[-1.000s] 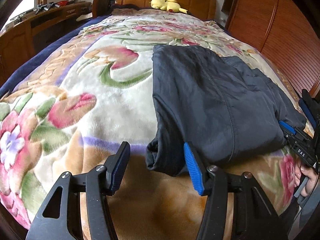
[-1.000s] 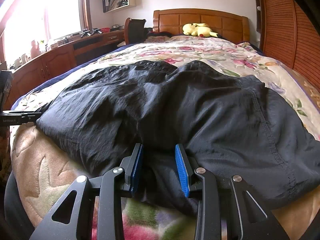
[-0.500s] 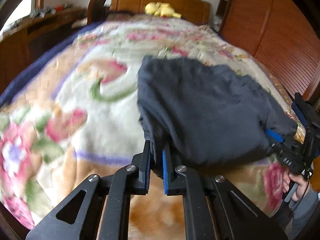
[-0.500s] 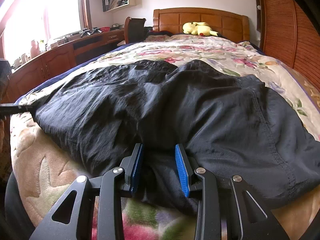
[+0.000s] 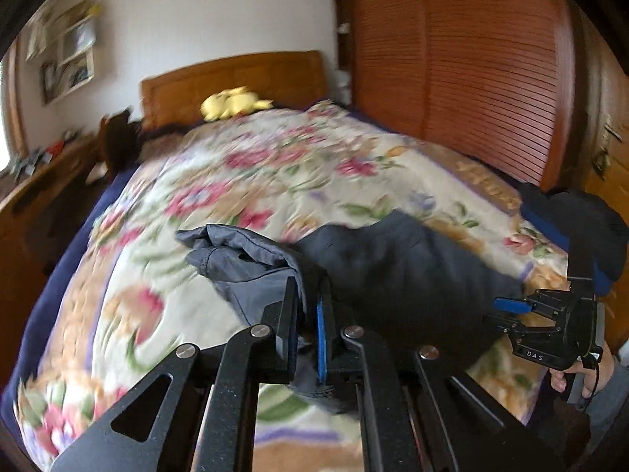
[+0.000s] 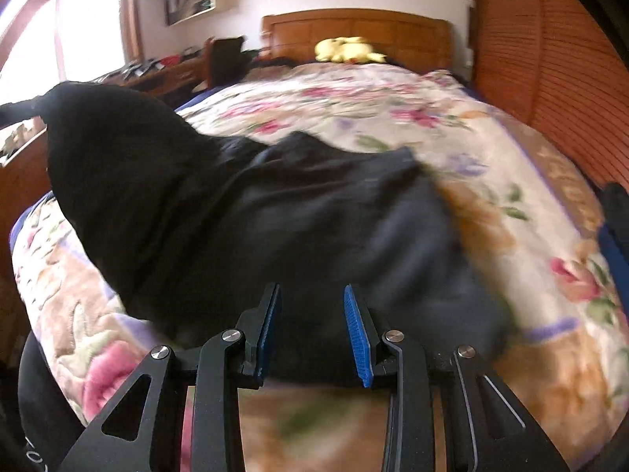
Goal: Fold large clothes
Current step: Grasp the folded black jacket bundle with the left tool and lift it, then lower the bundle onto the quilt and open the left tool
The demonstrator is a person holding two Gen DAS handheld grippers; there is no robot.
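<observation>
The dark garment lies on the floral bedspread straight ahead of both pairs of fingers, with its near hem at the fingertips and its bulk running away from them toward the headboard. The left gripper has its fingers closed tight on the near left corner of the cloth, a bunched grey fold standing up just beyond the tips. The right gripper has its fingers partly apart with a thick wad of the same hem between them; the pads appear to press into the fabric, so this reads as a grip on a bulky fold (the blur makes the exact contact hard to confirm).

Seen from the right wrist, the left-hand corner is lifted well above the bed, while the fabric ahead of the right fingers sits lower. The garment's long axis runs across, from one gripper to the other, so the fold probably goes forward, away from the fingers. The left hand looks further into the lift, and the right corner would need to rise to match.
</observation>
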